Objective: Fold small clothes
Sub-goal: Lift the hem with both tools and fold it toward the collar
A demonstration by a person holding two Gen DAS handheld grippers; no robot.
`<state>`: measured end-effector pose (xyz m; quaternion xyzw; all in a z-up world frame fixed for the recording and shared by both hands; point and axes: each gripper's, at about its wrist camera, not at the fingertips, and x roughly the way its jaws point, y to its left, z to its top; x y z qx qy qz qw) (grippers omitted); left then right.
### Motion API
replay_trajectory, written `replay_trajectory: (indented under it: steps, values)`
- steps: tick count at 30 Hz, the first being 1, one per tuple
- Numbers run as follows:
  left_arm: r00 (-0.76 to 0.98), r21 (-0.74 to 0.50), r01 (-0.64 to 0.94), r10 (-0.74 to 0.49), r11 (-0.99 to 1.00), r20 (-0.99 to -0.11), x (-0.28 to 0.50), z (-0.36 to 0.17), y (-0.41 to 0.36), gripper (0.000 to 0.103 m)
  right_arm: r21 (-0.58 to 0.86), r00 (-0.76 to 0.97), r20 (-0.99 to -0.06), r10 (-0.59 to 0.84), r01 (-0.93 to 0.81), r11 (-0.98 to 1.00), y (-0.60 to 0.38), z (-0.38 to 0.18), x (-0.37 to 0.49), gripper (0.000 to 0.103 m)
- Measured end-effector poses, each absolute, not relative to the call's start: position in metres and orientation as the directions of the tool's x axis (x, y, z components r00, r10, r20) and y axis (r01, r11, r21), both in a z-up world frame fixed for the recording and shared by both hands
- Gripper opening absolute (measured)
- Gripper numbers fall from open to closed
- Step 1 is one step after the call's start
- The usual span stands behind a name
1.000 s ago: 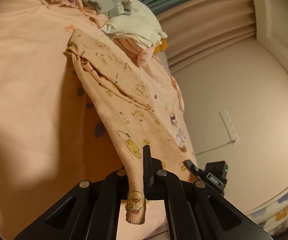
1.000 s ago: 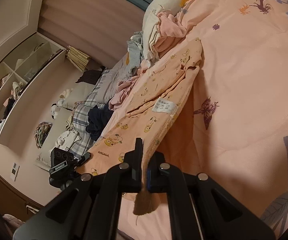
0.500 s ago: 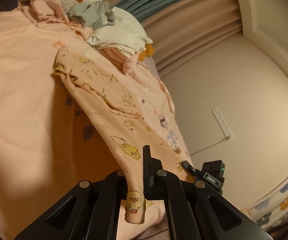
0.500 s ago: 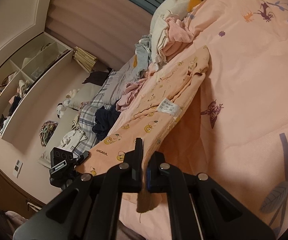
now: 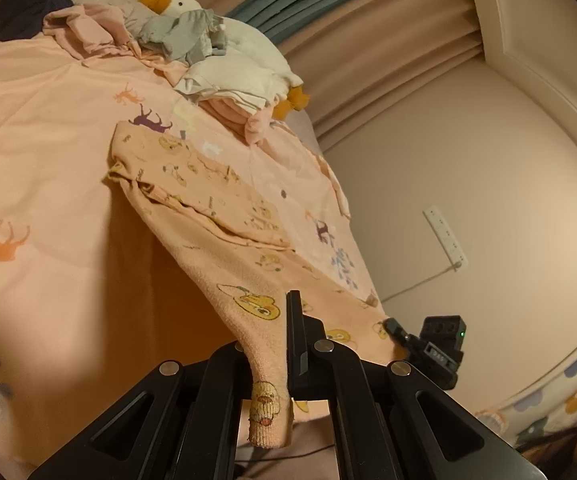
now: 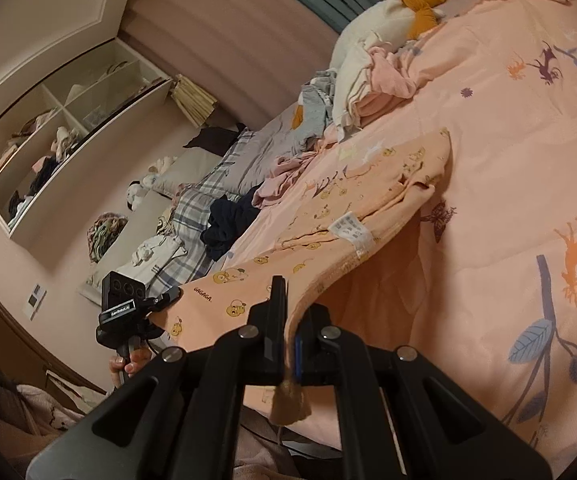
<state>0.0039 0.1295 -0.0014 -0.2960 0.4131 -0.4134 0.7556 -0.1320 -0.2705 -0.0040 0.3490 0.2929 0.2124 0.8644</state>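
Note:
A small peach garment with yellow duck prints (image 5: 224, 216) is stretched between both grippers above the bed. My left gripper (image 5: 276, 344) is shut on one near corner of it, the hem hanging below the jaws. My right gripper (image 6: 290, 328) is shut on the other near corner; the garment (image 6: 348, 208) shows a white care label there. The far end rests on the peach quilt (image 5: 48, 128). Each gripper shows in the other's view: the right one (image 5: 432, 344), the left one (image 6: 128, 308).
A goose plush (image 5: 224, 52) lies on a pile of clothes (image 5: 232, 96) at the head of the bed. More clothes, a dark garment (image 6: 228, 220) and plaid bedding (image 6: 192, 208) lie at the left. Shelves (image 6: 56, 140) and a wall socket (image 5: 444, 236) line the walls.
Both grippers have drawn back toward the near edge of the bed with the garment; its far end has slid away from the clothes pile and lies lower on the quilt.

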Motion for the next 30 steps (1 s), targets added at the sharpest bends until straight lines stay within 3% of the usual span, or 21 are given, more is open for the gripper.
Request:
replay_trajectory:
  steps: [12, 19, 30]
  values:
    - [0.350, -0.806, 0.326, -0.855, 0.493, -0.382, 0.061, -0.004, 0.125, 0.000, 0.747, 0.753, -0.345, 0.560, -0.141, 0.650, -0.287, -0.002, -0.073, 0.006]
    - [0.378, -0.813, 0.271, -0.834, 0.515, -0.402, 0.127, -0.012, 0.118, 0.000, 0.748, 0.767, -0.392, 0.508, -0.055, 0.661, -0.309, -0.003, -0.005, 0.007]
    - [0.346, -0.796, 0.156, -0.787, 0.585, -0.510, 0.214, -0.047, 0.093, 0.000, 0.752, 0.736, -0.509, 0.447, 0.126, 0.648, -0.340, -0.050, 0.094, 0.007]
